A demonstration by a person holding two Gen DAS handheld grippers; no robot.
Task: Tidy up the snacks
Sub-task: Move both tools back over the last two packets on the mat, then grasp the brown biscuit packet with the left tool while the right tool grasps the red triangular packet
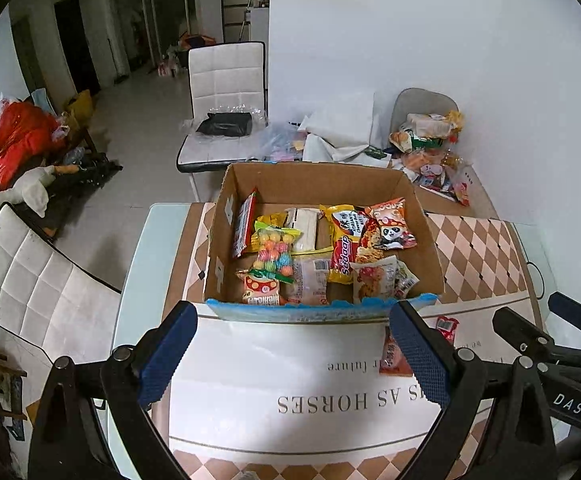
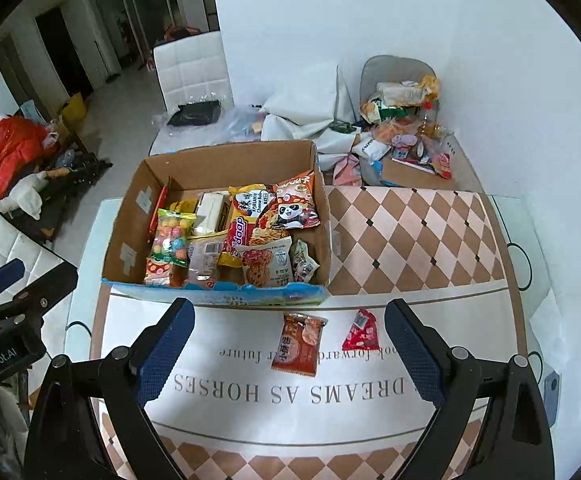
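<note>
Both grippers, left [image 1: 292,354] and right [image 2: 290,350], hang over the surface [image 2: 410,240] with jaws wide and nothing in them. The box [image 2: 226,176] is already packed full. Two snacks sit loose just near of it: an orange packet [image 2: 299,343] and a small red packet [image 2: 361,330] to its right. Risk: both grippers could go for the same packet and collide (they're close together). The far pile [image 2: 406,128] isn't in the way.

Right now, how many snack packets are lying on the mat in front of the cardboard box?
2. An orange-red packet lies just in front of the box, and a small red triangular packet lies apart to its right. Others could be hidden behind the box.
</note>
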